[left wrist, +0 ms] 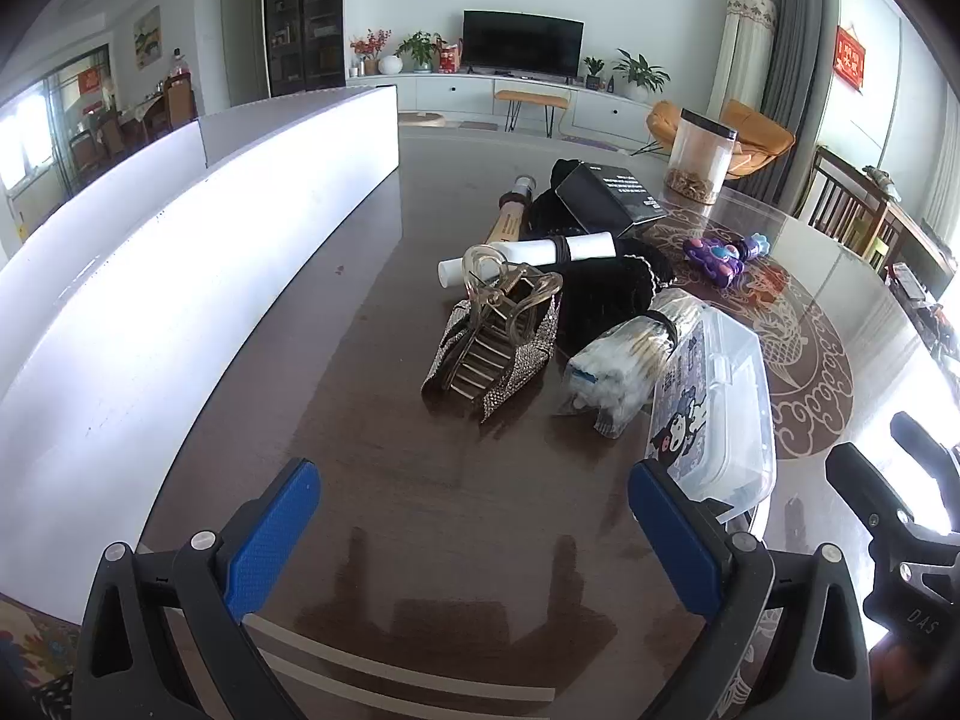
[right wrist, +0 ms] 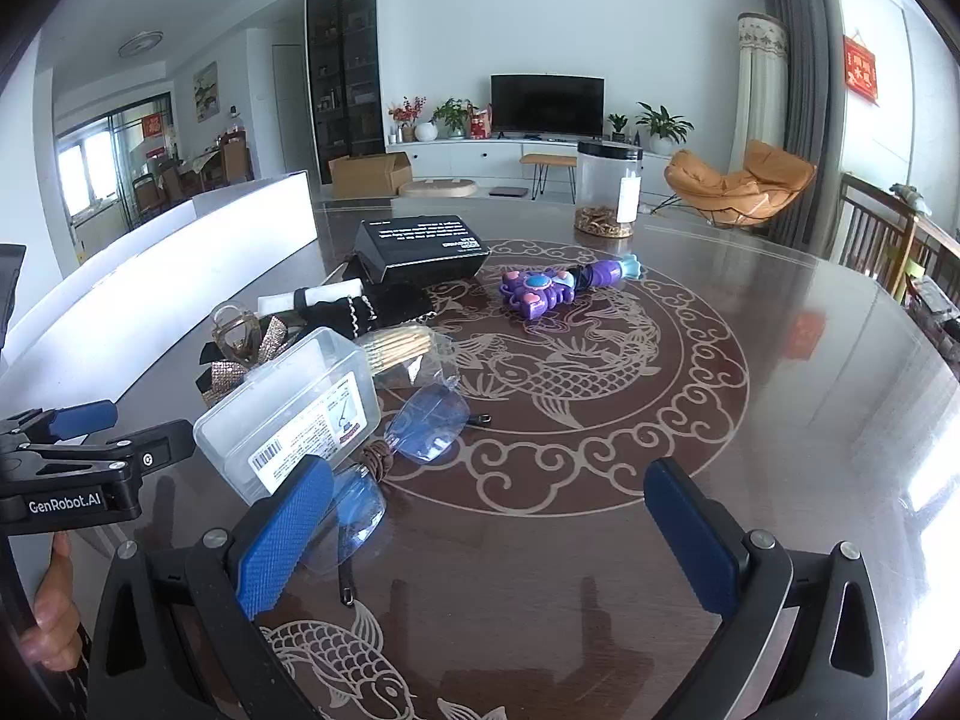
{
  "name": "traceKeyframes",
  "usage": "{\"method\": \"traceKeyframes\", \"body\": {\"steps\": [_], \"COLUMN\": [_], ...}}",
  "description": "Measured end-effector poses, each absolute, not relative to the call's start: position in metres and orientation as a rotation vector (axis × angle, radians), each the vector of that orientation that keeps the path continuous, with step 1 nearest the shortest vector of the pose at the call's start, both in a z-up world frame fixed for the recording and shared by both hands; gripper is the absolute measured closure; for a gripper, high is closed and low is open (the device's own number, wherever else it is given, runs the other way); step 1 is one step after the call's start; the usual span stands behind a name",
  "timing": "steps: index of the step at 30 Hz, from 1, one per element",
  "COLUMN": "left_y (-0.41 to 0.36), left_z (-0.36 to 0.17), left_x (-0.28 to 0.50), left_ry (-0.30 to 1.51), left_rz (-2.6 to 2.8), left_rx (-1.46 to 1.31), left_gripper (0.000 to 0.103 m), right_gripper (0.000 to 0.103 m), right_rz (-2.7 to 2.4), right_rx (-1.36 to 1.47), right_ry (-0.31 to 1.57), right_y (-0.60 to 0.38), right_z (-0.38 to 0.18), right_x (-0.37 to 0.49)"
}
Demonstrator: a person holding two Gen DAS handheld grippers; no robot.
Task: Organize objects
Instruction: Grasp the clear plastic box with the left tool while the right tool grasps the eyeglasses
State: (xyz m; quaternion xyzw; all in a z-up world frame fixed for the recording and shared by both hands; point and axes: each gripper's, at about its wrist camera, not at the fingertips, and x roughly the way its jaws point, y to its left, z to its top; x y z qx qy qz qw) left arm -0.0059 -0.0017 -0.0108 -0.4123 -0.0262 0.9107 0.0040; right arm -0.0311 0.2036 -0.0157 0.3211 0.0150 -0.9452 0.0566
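Observation:
A pile of small items lies on the dark round table (left wrist: 390, 420): a rhinestone hair claw (left wrist: 492, 348), a bag of cotton swabs (left wrist: 630, 354), a clear plastic case (left wrist: 714, 408), a white tube (left wrist: 534, 255), a black box (left wrist: 612, 195) and a purple toy (left wrist: 720, 258). My left gripper (left wrist: 474, 540) is open and empty, just in front of the hair claw. My right gripper (right wrist: 489, 534) is open and empty, its left finger beside blue-lens glasses (right wrist: 420, 426) and the clear case (right wrist: 294, 408). The purple toy (right wrist: 558, 288) lies farther out.
A long white box (left wrist: 180, 276) runs along the table's left side. A clear jar (right wrist: 607, 189) with a black lid stands at the far edge. The black box (right wrist: 420, 246) lies behind the pile. Chairs stand at the right.

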Motion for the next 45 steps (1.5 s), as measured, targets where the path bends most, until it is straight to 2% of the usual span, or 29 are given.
{"method": "traceKeyframes", "body": {"steps": [13,19,23,34,35,37,39,40,41,45], "left_y": [-0.004,-0.016,-0.015,-0.028,-0.028,-0.026,-0.023,-0.021,-0.018,-0.008], "left_z": [-0.014,-0.022,-0.022,-0.028,-0.029,-0.027,-0.025,-0.024,-0.024,-0.019], "left_x": [-0.004,-0.006,-0.003,-0.005,-0.005,-0.004,-0.002,-0.002,-0.002,-0.001], "left_ry": [-0.078,-0.149,-0.110,-0.194,-0.207,-0.207,-0.199,-0.195,-0.188,-0.163], "left_rz": [2.844,2.815,2.836,2.843,2.829,2.831,2.814,2.803,2.785,2.725], "left_rx": [-1.335,-1.425,-1.414,-1.474,-1.467,-1.446,-1.415,-1.408,-1.401,-1.384], "left_gripper": [0.000,0.000,0.000,0.000,0.000,0.000,0.000,0.000,0.000,0.000], "right_gripper": [0.000,0.000,0.000,0.000,0.001,0.016,0.043,0.047,0.051,0.052], "right_rz": [-2.848,-2.779,-2.665,-2.525,-2.538,-2.571,-2.612,-2.620,-2.628,-2.699], "right_rx": [0.974,1.014,1.049,1.314,1.313,1.300,1.286,1.281,1.282,1.310], "right_ry": [0.059,0.069,0.053,0.115,0.125,0.116,0.150,0.160,0.168,0.140], "right_y": [0.200,0.196,0.188,0.149,0.150,0.156,0.163,0.166,0.171,0.208], "right_z": [-0.017,-0.021,-0.028,-0.053,-0.053,-0.051,-0.050,-0.050,-0.049,-0.048], "right_x": [-0.033,-0.038,-0.045,-0.090,-0.091,-0.089,-0.084,-0.082,-0.080,-0.070]}}
